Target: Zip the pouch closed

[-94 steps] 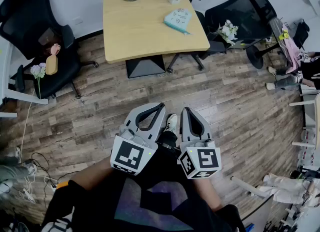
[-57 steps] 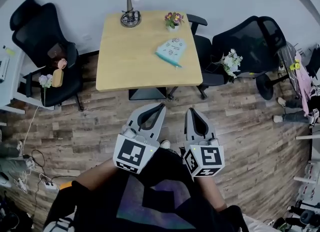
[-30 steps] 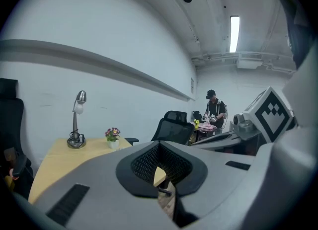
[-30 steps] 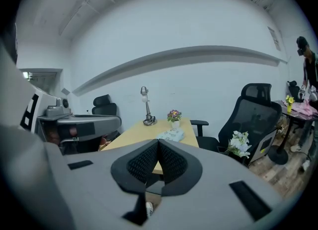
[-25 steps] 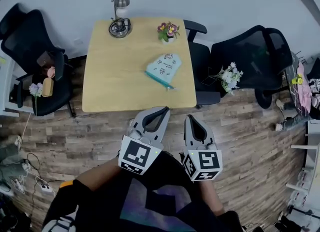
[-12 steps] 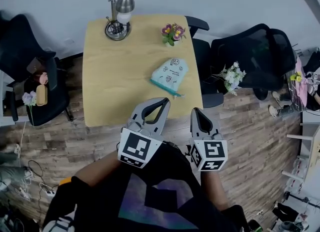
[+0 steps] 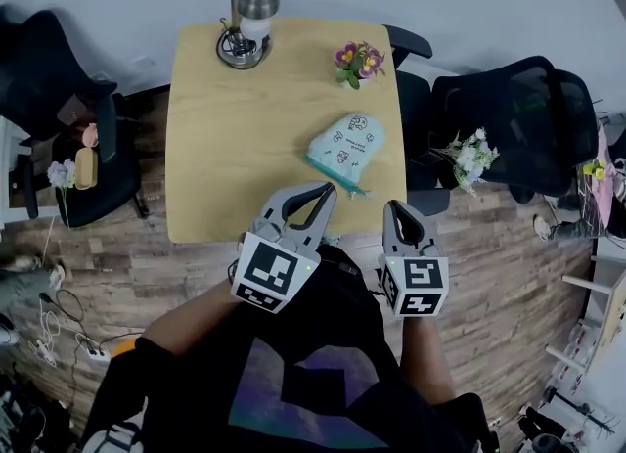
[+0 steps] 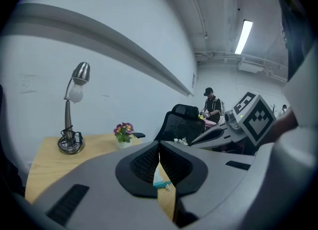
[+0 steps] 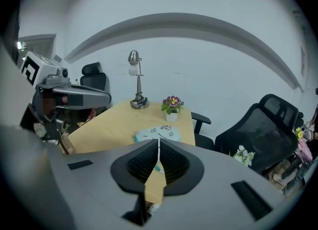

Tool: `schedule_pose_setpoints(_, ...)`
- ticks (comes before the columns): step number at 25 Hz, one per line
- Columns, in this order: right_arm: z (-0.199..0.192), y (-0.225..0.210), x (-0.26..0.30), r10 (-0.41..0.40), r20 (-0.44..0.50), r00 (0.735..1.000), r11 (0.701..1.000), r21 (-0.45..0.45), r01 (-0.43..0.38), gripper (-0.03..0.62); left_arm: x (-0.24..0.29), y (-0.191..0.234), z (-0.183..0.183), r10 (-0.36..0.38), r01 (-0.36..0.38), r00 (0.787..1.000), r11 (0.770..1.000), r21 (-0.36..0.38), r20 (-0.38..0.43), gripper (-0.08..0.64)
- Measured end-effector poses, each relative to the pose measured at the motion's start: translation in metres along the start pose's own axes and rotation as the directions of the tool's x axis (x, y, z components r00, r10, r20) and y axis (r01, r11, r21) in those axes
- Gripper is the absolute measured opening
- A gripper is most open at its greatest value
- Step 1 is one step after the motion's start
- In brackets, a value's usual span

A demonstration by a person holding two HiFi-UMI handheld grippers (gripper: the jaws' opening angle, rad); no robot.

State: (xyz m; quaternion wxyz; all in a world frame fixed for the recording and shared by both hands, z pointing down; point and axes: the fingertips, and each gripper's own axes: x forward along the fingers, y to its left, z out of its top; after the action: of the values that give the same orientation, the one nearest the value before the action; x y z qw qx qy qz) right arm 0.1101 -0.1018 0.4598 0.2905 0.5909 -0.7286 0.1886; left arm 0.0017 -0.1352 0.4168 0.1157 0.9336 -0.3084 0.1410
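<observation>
A pale teal pouch (image 7: 344, 151) with small prints lies on the wooden table (image 7: 245, 148), near its right front corner. Its darker zipper edge (image 7: 333, 175) faces me. My left gripper (image 7: 327, 190) hovers over the table's front edge, just short of the pouch, jaws together and empty. To the right, my right gripper (image 7: 395, 208) hangs past the table's edge, also shut and empty. In the right gripper view the pouch (image 9: 158, 133) lies straight beyond the gripper (image 9: 158, 142). Only a sliver of the pouch (image 8: 160, 180) shows between the left gripper's (image 8: 159, 147) jaws.
A metal desk lamp (image 7: 249, 11) and a small flower pot (image 7: 358, 60) stand at the table's far side. Black office chairs (image 7: 518, 118) crowd the right side, with white flowers (image 7: 469, 159) beside them. Another chair (image 7: 59, 99) stands to the left. Wood floor lies below.
The table has come closer in the head view. Both grippers have advanced toward its front edge, and the left one now reaches over it near the pouch. Both stay shut.
</observation>
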Motion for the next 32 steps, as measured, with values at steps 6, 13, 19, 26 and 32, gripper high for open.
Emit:
schedule_pose_setpoints(6, -0.019, -0.018, 0.030, 0.091, -0.074, 0.993, 0.990, -0.100, -0.099, 0.032, 0.029, 0.003, -0.012, 0.053, -0.054, 0.998, 0.998, -0.021, -0.046, 0.012)
schedule_pose_setpoints(13, -0.052, -0.011, 0.062, 0.211, -0.190, 0.959, 0.944, -0.215, -0.251, 0.100, 0.059, 0.002, -0.050, 0.084, -0.088, 0.986, 0.996, -0.027, -0.144, 0.042)
schedule_pose_setpoints(19, -0.077, -0.006, 0.081, 0.276, -0.264, 0.924, 0.899, -0.268, -0.345, 0.109, 0.071, -0.001, -0.087, 0.110, -0.120, 0.966, 0.992, -0.027, -0.234, 0.055)
schedule_pose_setpoints(26, -0.101, -0.001, 0.101, 0.297, -0.334, 0.895, 0.851, -0.333, -0.407, 0.120, 0.076, -0.002, -0.108, 0.126, -0.139, 0.950, 0.990, -0.024, -0.284, 0.055)
schedule_pose_setpoints(32, -0.118, -0.002, 0.115, 0.288, -0.384, 0.877, 0.825, -0.366, -0.431, 0.120, 0.075, -0.003, -0.112, 0.124, -0.136, 0.946, 0.990, -0.020, -0.298, 0.055)
